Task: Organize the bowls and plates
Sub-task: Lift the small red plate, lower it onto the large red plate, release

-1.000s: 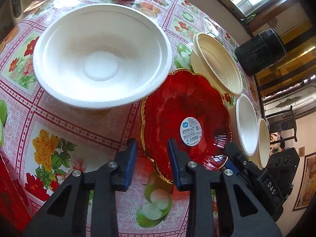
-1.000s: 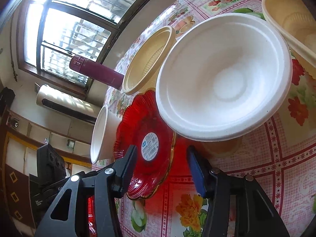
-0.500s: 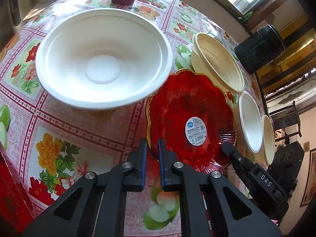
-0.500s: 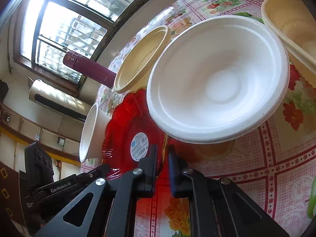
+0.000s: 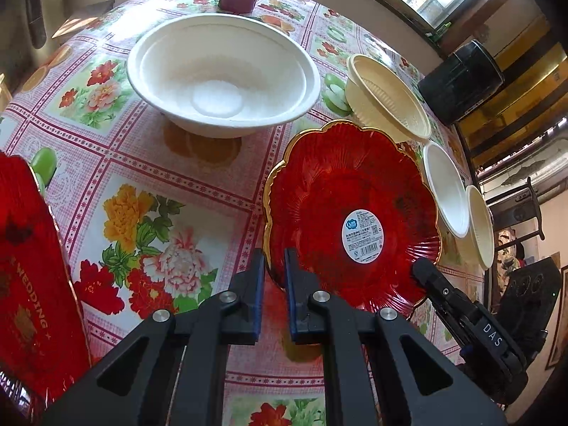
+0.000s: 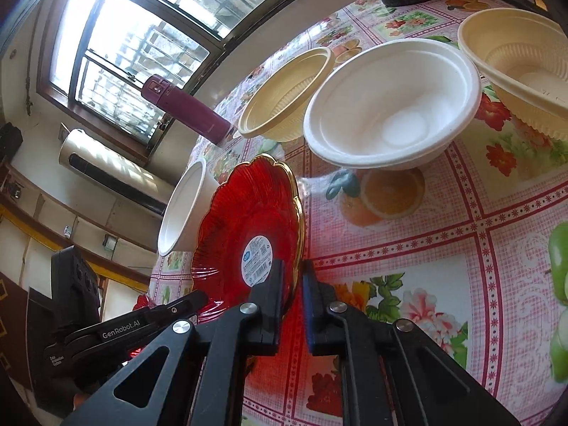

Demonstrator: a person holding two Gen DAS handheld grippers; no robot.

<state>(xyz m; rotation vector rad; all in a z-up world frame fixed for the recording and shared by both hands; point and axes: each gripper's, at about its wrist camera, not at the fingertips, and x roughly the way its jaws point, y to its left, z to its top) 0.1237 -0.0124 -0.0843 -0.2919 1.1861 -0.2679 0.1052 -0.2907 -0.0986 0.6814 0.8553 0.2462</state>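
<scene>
Now both the left gripper (image 5: 272, 266) and right gripper (image 6: 291, 278) apparently pinch the red plate's (image 5: 351, 213) rim.

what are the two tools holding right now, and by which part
Both hold the red flower-shaped plate with gold rim by its edge: left tool on one side of the rim, right tool on the opposite side.

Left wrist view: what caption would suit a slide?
Both grippers clamp opposite edges of a gold-rimmed red plate above the floral tablecloth.

On the table — one red plate (image 5: 351, 213), two white bowls (image 5: 222, 81), apparently two cream bowls (image 5: 388, 97) — one maroon flask (image 6: 184, 108).
</scene>
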